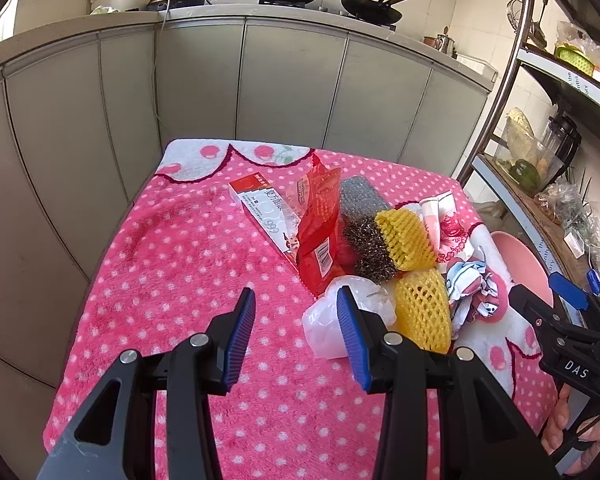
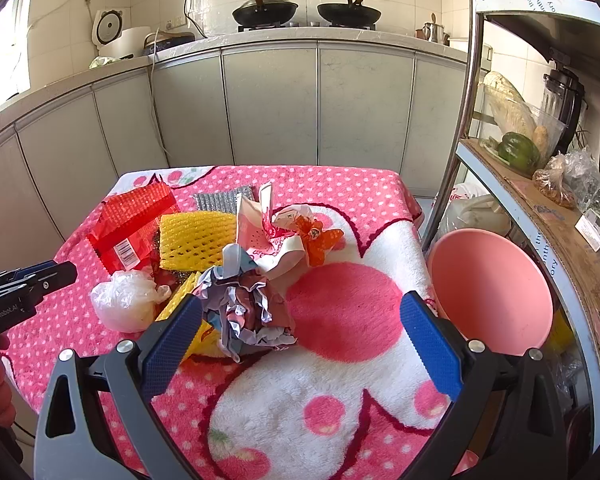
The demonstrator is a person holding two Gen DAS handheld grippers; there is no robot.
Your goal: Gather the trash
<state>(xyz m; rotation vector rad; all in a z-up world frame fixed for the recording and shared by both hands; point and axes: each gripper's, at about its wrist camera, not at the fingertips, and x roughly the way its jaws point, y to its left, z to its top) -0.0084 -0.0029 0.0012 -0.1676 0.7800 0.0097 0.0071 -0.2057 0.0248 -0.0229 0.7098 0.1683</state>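
A heap of trash lies on the pink dotted cloth (image 1: 172, 264): a red wrapper (image 1: 318, 224), a white-and-red carton (image 1: 260, 208), yellow foam nets (image 1: 406, 240), a steel scourer (image 1: 366, 248), a white plastic bag (image 1: 328, 320) and crumpled paper (image 2: 248, 312). My left gripper (image 1: 296, 322) is open above the cloth, its right finger just in front of the white bag (image 2: 122, 300). My right gripper (image 2: 300, 320) stands wide open, the crumpled paper (image 1: 470, 292) lying just beyond its left finger, untouched. An orange wrapper (image 2: 320, 240) sits further back.
A pink basin (image 2: 492, 288) stands off the table's right edge beside a metal shelf rack (image 2: 540, 184) with vegetables and bags. Grey kitchen cabinets (image 2: 268, 104) run behind the table, woks on the counter above. A hand (image 1: 560, 428) holds the right gripper's handle.
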